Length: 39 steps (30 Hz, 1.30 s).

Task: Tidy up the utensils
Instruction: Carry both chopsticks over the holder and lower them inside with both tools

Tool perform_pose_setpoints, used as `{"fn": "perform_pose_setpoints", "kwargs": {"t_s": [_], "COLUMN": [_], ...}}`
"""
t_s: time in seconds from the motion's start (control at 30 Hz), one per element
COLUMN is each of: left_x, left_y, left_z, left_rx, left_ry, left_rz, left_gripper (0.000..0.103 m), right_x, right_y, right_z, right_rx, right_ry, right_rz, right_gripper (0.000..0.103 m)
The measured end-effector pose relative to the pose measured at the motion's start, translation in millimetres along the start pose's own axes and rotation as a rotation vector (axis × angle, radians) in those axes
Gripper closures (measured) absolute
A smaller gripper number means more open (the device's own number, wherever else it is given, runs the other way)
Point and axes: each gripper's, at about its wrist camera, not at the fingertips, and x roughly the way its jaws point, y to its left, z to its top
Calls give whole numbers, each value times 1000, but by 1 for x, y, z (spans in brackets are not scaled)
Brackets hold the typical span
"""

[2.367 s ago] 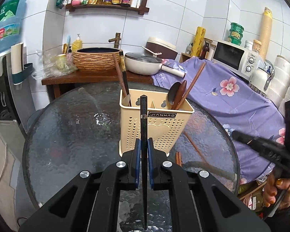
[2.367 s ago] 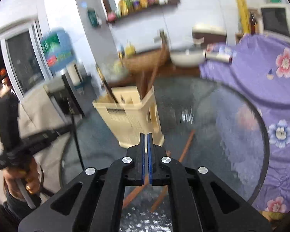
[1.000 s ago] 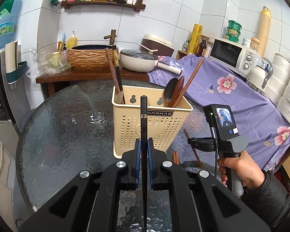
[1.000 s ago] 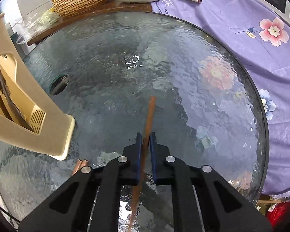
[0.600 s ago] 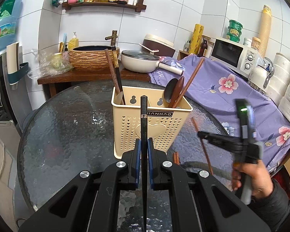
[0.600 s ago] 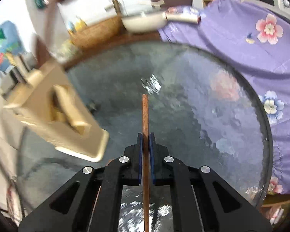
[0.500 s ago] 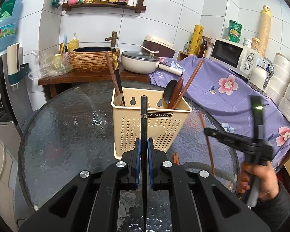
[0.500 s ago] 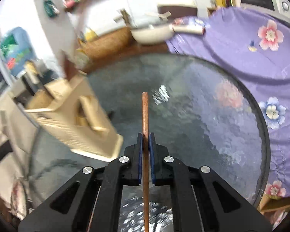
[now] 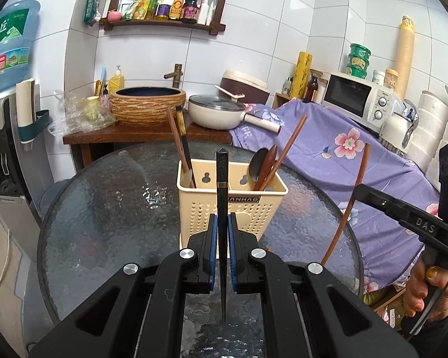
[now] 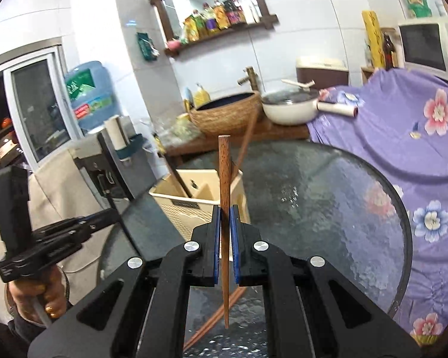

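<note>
Above a round glass tabletop (image 9: 104,223), the left claw (image 9: 222,249) was clamped on a black chopstick (image 9: 222,197) and the right claw (image 10: 224,243) on a brown chopstick (image 10: 224,176), near a cream utensil holder (image 9: 254,208).

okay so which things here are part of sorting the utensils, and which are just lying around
Part of the job: black chopstick in the left tool; brown chopstick in the right tool; beige utensil holder; chopsticks on the table.

Lying about: pan, microwave, water jug.

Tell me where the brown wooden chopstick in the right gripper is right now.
The brown chopstick stands upright, clamped in the right gripper above the glass table. In the left wrist view it is right of the beige utensil holder.
</note>
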Motion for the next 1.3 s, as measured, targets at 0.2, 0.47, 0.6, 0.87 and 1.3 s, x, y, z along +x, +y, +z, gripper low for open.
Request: {"fn": "perform_pose_setpoints", "kwargs": {"t_s": [0.2, 0.47, 0.6, 0.87, 1.3], "left_x": [-8, -29, -41, -25, 44], "left_y": [-4, -8, -9, 12, 23], "left_z": [12, 50, 85, 138, 102], "left_rx": [15, 26, 19, -100, -128], "left_ry": [-28, -98, -153, -225, -162], "left_rz": [-5, -28, -41, 20, 101], "left_gripper": [96, 96, 96, 96, 96], "right_x": [-10, -20, -22, 2, 75], "right_y": [17, 47, 62, 75, 48], "right_z": [19, 63, 96, 138, 92], "right_rx": [-26, -86, -116, -139, -77], "right_ry": [-30, -113, -178, -274, -170], "right_rz": [29, 69, 56, -29, -89], "right_gripper": [96, 96, 96, 96, 96]}}
